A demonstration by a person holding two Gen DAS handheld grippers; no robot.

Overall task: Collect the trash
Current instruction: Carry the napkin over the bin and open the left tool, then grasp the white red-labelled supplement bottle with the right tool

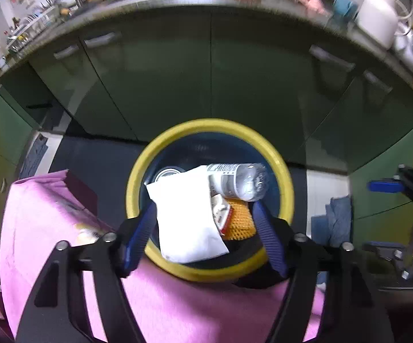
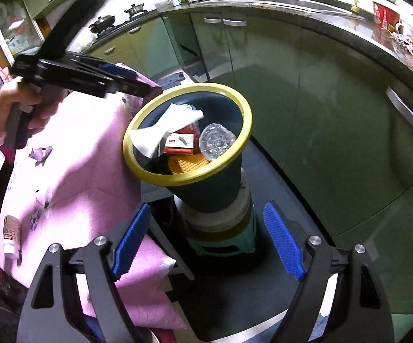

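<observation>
A dark blue trash bin with a yellow rim (image 1: pixel 285 183) (image 2: pixel 188 181) holds a white paper napkin (image 1: pixel 186 217) (image 2: pixel 160 131), a clear plastic bottle (image 1: pixel 239 181) (image 2: pixel 216 141), a red and white carton (image 2: pixel 179 144) and an orange mesh piece (image 1: pixel 239 220) (image 2: pixel 190 164). My left gripper (image 1: pixel 206 234) is open just above the bin, its blue pads either side of the napkin, not pinching it. It also shows in the right wrist view (image 2: pixel 126 81). My right gripper (image 2: pixel 208 240) is open and empty, lower and nearer than the bin.
The bin stands on a stack of stools (image 2: pixel 223 228) beside a table with a pink cloth (image 1: pixel 192 308) (image 2: pixel 72 171). A small bottle (image 2: pixel 10 238) lies on the cloth's left edge. Green kitchen cabinets (image 1: pixel 212 71) (image 2: pixel 335 114) curve behind, with a cluttered counter above.
</observation>
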